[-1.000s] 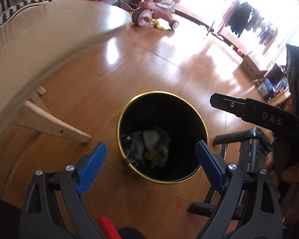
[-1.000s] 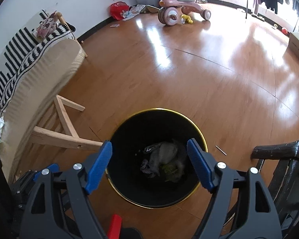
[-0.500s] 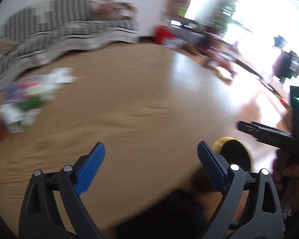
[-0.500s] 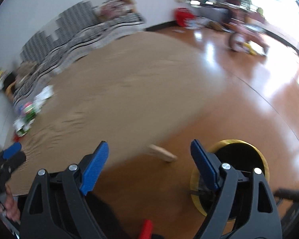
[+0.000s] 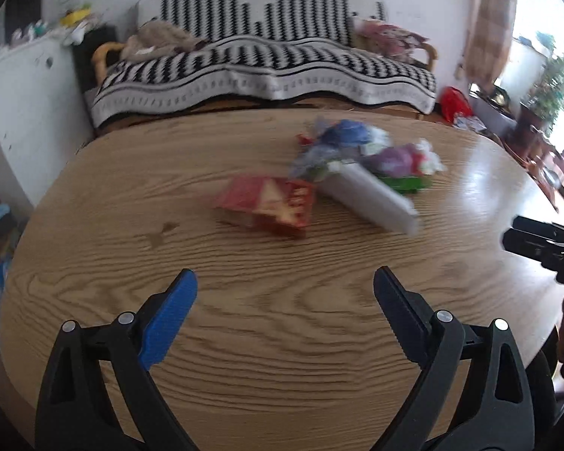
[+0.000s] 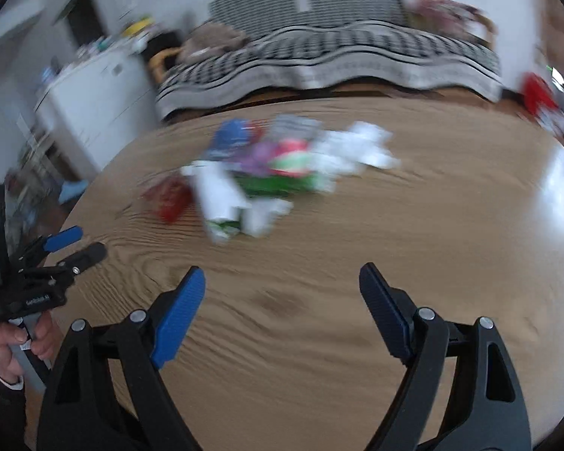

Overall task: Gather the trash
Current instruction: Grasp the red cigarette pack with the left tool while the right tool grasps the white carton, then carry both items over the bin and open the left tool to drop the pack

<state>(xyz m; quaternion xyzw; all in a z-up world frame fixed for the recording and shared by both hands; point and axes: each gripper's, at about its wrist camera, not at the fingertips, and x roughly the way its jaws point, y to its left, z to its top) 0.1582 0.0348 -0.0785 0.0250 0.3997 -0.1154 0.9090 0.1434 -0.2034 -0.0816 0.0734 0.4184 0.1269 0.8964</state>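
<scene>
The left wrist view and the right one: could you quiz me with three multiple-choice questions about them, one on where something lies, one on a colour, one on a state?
1. Where does the pile of trash lie?
A. On the wooden table
B. On the striped sofa
C. On the floor

2. What colour is the flat packet nearest the left tool?
A. Green
B. Red
C. Black

3. How do both tools stand?
A. Shut on a packet
B. Shut on nothing
C. Open, with nothing between the fingers

Answers:
1. A: the wrappers and the white roll rest on the wood grain, in front of the sofa.
2. B: it is red with yellow print.
3. C: the blue pads of the left tool and of the right tool stand far apart over bare table; the right tool's jaws have just been opening, empty.
</scene>
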